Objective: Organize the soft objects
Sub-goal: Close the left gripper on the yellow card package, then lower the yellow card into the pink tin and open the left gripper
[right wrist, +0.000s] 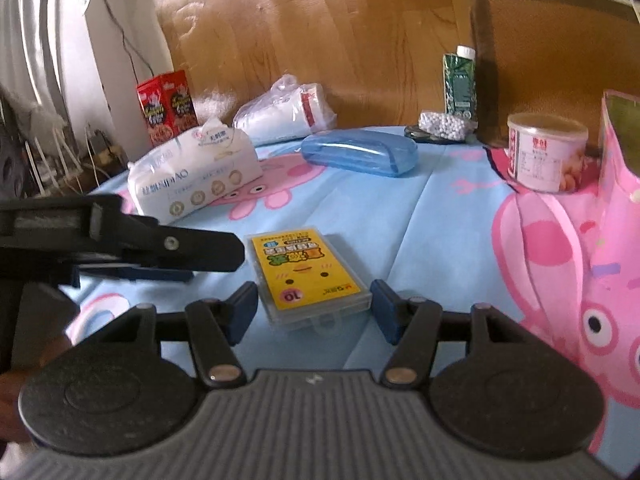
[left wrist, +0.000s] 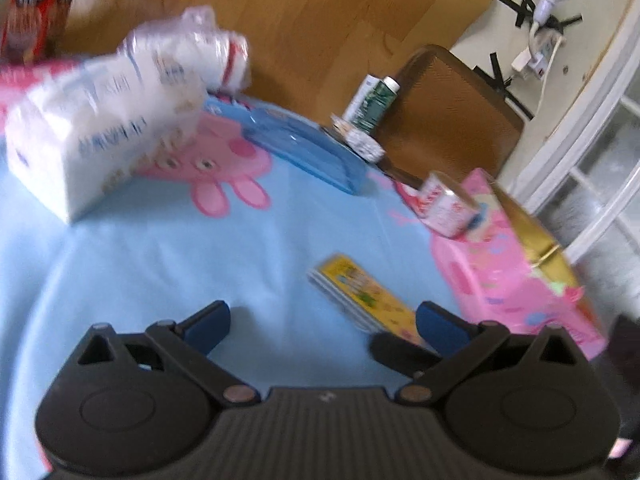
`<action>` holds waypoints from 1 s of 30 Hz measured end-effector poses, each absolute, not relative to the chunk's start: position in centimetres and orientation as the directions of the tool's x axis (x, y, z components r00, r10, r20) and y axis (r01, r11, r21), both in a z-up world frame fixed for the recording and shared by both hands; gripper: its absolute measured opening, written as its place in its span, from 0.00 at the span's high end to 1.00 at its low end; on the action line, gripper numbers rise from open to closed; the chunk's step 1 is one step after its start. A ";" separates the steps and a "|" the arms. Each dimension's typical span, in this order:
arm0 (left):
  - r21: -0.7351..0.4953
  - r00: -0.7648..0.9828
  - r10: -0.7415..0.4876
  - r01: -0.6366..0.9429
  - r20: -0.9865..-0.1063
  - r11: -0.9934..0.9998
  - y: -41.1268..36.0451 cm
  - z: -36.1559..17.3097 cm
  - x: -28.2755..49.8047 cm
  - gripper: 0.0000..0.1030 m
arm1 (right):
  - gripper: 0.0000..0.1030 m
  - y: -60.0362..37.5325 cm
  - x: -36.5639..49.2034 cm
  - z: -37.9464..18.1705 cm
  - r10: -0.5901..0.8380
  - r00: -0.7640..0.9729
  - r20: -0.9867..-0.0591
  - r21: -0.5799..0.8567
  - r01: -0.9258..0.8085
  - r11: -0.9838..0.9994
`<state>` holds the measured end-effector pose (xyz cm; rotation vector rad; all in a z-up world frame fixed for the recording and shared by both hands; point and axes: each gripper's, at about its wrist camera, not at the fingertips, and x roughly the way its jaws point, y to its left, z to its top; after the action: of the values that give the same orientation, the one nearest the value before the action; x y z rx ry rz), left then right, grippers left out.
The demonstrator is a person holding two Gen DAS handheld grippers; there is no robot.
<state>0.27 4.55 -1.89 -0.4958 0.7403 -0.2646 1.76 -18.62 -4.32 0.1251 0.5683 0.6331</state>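
While both stand open, right gripper flanks yellow card pack.

A yellow card box lies flat on the blue cloth, with its near end between the tips of the right tongs. Farther ahead lies a blue case. Behind it, to the right, stands a green carton with a bag of white beads at its foot. A pink can stands ahead on the right, beside a pink bag. A red box stands far ahead on the left.

yellow card box, blue case
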 end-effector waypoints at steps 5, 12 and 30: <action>-0.642 0.651 -0.525 0.074 -0.548 0.763 3.2 -2.6 1.6 0.33 | 0.38 -19.6 1.5 -4.4 0.633 0.640 -0.437 0.349 -0.527 0.774; -0.632 0.598 -0.580 0.153 -0.553 0.760 -0.7 -1.4 3.2 0.62 | 0.38 -21.8 -0.2 -3.7 0.596 0.725 -0.346 0.322 -0.505 0.801; -0.316 0.579 -0.613 0.535 -0.537 0.783 -21.3 5.2 9.1 0.42 | 0.28 -33.9 2.0 -2.2 -0.081 0.989 -0.127 0.056 0.089 0.994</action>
<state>9.08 -21.26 5.16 -0.1244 0.6754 -0.6731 1.97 -33.94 -2.17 0.0619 0.1252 -0.0855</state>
